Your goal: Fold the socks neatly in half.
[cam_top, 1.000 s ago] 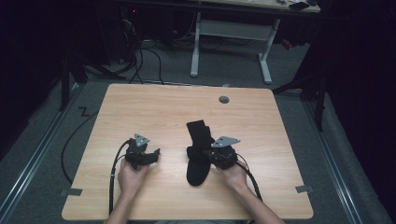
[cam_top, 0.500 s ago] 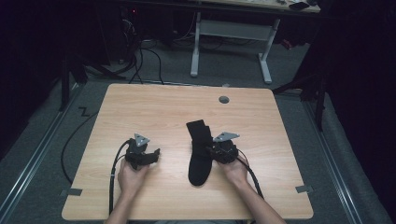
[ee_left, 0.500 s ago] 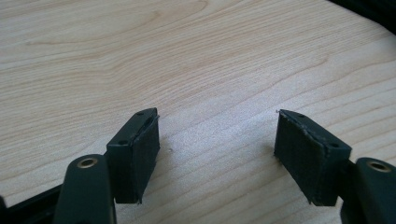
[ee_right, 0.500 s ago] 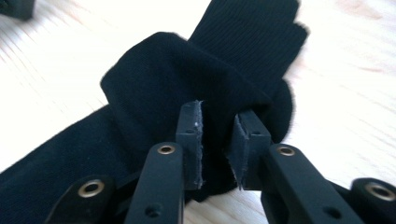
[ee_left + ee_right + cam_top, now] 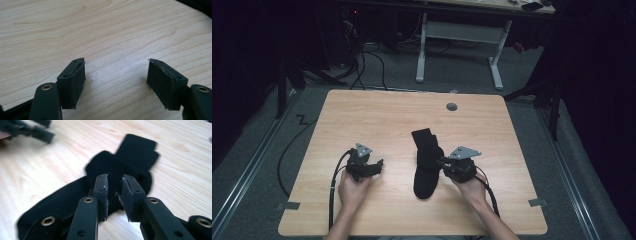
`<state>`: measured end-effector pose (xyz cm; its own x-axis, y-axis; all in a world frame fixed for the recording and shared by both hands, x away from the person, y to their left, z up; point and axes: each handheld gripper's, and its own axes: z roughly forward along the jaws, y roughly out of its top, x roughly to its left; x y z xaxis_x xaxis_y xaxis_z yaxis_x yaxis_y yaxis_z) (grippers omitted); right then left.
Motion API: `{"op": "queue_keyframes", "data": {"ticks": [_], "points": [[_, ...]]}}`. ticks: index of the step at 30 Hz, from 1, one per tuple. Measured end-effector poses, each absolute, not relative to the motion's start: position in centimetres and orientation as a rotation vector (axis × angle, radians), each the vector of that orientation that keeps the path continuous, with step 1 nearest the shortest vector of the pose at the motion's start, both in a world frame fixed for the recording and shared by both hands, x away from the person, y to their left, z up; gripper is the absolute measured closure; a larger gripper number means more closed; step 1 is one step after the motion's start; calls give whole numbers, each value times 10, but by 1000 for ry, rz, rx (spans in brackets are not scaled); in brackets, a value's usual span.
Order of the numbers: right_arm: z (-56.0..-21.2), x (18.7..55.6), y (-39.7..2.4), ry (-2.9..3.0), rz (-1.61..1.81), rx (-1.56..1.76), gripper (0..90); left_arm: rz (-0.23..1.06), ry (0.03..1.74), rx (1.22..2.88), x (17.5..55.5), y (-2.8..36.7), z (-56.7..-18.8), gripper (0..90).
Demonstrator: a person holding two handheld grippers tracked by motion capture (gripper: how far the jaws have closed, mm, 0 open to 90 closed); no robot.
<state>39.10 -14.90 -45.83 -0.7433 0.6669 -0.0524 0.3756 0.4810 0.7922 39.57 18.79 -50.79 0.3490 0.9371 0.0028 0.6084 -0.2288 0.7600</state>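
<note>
Sock lies flat at centre frame on the table, soft, light, limp; judged best pinched at its cuff or mid edge. Right gripper has just been opening, slightly parted beside the sock, nothing pinched; left gripper gapes wide, empty.

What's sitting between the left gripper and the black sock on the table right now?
Nothing visible: bare wooden table lies between the left gripper and the black sock. The right gripper is at the sock's far side.

Bare desk wide open all round; only black sock lies mid-desk, between left hand-held gripper and right hand-held gripper.
</note>
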Motion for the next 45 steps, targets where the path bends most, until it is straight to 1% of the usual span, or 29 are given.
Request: {"op": "queue_keyframes", "data": {"ticks": [5,9,15,19,21,28,38,45], "points": [[-473,392,-131,2452,1100,848,711,622,1346,1942,396,188,-508,313],[-484,397,-121,2472,1056,844,713,622,1346,1941,396,188,-508,313],[-496,419,-127,2473,1037,922,828,623,1346,1940,396,188,-508,313],[-491,429,-132,2469,1020,932,861,623,1346,1940,396,188,-508,313],[-488,429,-136,2464,1050,953,863,623,1346,1940,396,188,-508,313],[-470,417,-143,2424,1117,910,867,623,1346,1939,396,188,-508,313],[-455,394,-147,2434,1173,853,869,623,1346,1940,396,188,-508,313],[-451,374,-148,2468,1198,845,869,623,1346,1940,396,188,-508,313]]}}
